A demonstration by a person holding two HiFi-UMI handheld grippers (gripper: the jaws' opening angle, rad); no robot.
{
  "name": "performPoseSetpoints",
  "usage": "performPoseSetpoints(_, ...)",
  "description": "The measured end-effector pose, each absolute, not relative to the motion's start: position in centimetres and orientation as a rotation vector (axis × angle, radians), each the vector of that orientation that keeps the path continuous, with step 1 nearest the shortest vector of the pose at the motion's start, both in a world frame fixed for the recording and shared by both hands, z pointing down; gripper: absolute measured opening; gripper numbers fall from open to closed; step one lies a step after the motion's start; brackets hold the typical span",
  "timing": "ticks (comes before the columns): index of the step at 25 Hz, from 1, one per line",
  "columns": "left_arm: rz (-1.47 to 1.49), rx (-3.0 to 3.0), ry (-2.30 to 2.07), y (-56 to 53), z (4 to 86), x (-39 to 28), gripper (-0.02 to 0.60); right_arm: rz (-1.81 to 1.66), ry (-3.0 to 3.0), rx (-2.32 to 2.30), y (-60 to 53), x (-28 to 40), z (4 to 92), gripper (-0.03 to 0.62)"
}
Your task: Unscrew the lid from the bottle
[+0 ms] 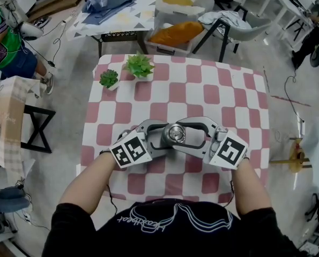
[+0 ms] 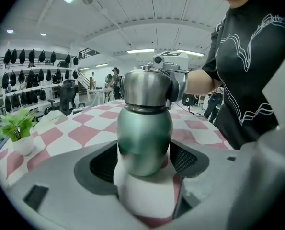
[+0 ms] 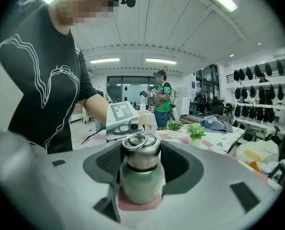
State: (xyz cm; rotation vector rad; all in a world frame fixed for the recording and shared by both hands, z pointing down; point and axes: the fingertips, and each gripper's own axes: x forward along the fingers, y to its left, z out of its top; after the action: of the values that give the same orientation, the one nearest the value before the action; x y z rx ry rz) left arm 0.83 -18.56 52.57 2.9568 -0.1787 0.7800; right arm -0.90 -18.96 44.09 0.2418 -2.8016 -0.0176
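A green metal bottle [image 2: 144, 138] with a steel lid [image 1: 176, 134] stands upright on the pink-and-white checked table [image 1: 223, 95], near its front edge. My left gripper [image 1: 162, 135] comes in from the left and is shut on the green body, its dark pads [image 2: 95, 162] against both sides. From the right, my right gripper [image 1: 194, 136] is shut on the lid [image 3: 140, 150], which has a ring handle on top. In the left gripper view the right gripper's fingers [image 2: 176, 85] wrap the lid [image 2: 146, 87]. The bottle's base is hidden by the jaws.
Two small potted plants [image 1: 109, 79] [image 1: 139, 66] stand at the table's far left. Beyond the far edge are a chair and bins with cloth [image 1: 178, 33]. A person in green [image 1: 4, 42] sits at the left by a side table [image 1: 9, 116].
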Motion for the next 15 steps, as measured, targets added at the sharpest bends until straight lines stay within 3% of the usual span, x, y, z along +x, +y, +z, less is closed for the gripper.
performPoseSetpoints(8, 0.757, 2.895, -0.270, -18.3, 51.7, -0.7, 0.333, -0.024, -2.837, 0.326, -19.0, -0.6, 42.8, 0.245)
performPoseSetpoints(15, 0.552, 2.824, -0.552, -17.8, 46.7, -4.1, 0.333, -0.001, -2.880, 0.549, -18.4, 0.5, 39.5, 0.245)
